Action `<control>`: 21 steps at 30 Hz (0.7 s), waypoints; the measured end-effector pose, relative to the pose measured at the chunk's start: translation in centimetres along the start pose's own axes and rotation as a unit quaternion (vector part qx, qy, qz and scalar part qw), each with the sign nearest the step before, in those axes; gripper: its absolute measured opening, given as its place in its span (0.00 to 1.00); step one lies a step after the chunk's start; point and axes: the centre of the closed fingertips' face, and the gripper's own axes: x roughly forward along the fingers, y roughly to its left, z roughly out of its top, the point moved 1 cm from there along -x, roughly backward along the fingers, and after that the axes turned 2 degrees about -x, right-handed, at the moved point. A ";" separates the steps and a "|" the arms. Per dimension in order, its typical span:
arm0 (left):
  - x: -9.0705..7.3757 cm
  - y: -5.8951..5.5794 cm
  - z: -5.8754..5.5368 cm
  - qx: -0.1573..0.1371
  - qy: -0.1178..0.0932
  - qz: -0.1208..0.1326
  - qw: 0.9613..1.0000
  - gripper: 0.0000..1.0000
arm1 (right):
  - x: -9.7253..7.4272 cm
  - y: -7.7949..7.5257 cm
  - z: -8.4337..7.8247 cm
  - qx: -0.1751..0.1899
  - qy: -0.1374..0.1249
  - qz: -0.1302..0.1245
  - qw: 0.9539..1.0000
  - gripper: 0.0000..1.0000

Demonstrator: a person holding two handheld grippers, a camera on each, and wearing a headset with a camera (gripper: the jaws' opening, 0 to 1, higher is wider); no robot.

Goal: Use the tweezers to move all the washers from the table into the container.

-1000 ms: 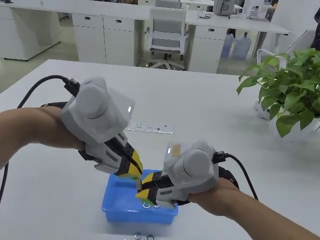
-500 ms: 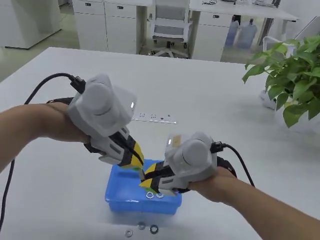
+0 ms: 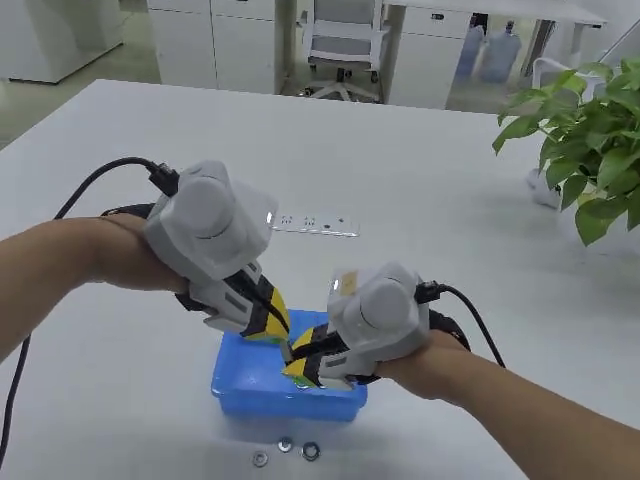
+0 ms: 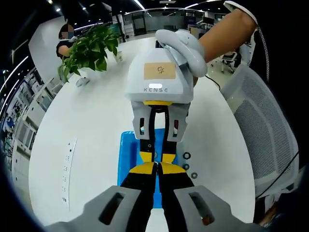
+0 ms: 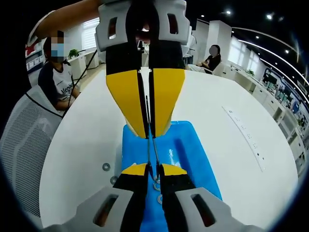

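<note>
Head view onward: tip to tip above the blue container (image 3: 260,400)

Head view: the left gripper (image 3: 272,327) and the right gripper (image 3: 297,368) point at each other, tips nearly meeting above the container, which stands on the white table (image 3: 470,260). Three washers (image 3: 285,445) lie on the table just outside the container's near wall.

Left gripper view: its own jaws are pressed together over the container. The right gripper faces it from the container's far end, and three washers lie beside the container's long wall.

Right gripper view: thin tweezers (image 5: 150,137) run above the container. They are clamped between the left gripper's yellow pads and pass down into the right gripper's own jaws, which are drawn tight on them. Two washers (image 5: 157,186) lie inside the container.
</note>
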 end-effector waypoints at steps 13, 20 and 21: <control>0.6 0.3 -0.6 -0.004 0.005 -0.001 1.000 0.06 | 0.7 -0.2 -0.6 0.005 0.002 0.008 1.000 0.11; 0.8 0.3 -0.9 -0.005 0.009 -0.002 1.000 0.06 | 1.1 -0.2 -0.6 0.007 0.002 0.011 1.000 0.12; 0.8 0.3 -0.9 -0.005 0.009 -0.002 1.000 0.06 | 1.1 -0.2 -0.6 0.007 0.002 0.011 1.000 0.12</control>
